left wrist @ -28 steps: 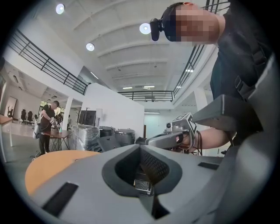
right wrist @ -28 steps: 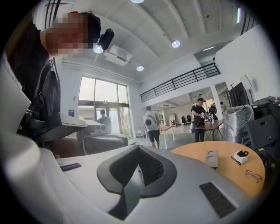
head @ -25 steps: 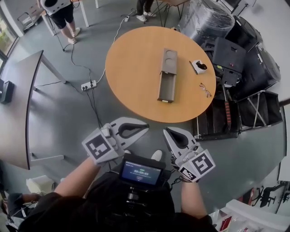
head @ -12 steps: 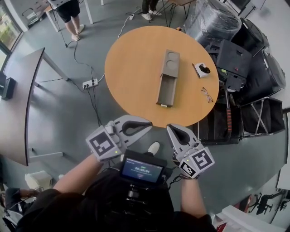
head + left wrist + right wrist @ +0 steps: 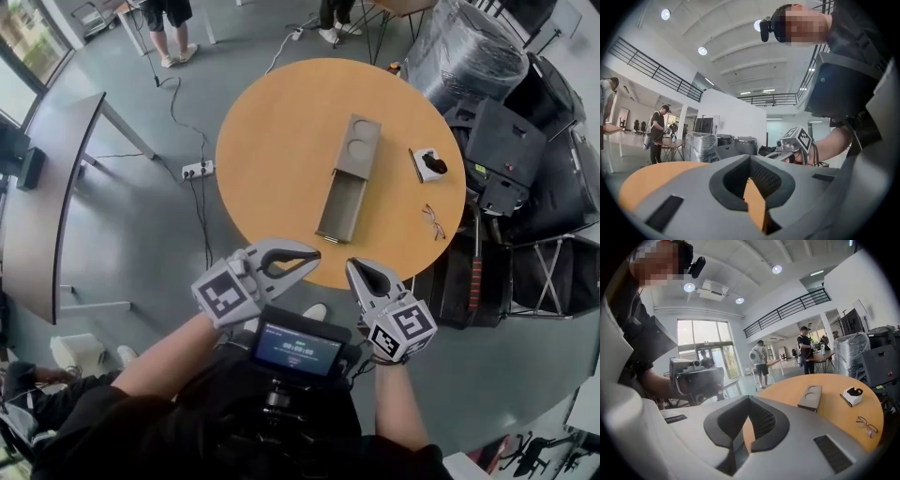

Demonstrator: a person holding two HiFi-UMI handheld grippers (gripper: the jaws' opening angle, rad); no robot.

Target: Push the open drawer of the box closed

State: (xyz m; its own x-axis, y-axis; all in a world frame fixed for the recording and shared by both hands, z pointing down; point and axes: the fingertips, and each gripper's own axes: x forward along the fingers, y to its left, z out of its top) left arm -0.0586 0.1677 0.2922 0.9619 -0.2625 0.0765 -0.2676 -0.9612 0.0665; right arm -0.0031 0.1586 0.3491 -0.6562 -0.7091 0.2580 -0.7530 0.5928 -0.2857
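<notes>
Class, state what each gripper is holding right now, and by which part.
Nothing is held. The left gripper and the right gripper are both shut and empty, short of the open drawer.

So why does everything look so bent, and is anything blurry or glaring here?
Head view: strong fisheye bulge, yet the table and box look sharp, evenly lit. Left gripper view: dark round rim, ceiling lamps glare, the left tongs loom soft. Right gripper view: same curving; the windows wash out white.
</notes>
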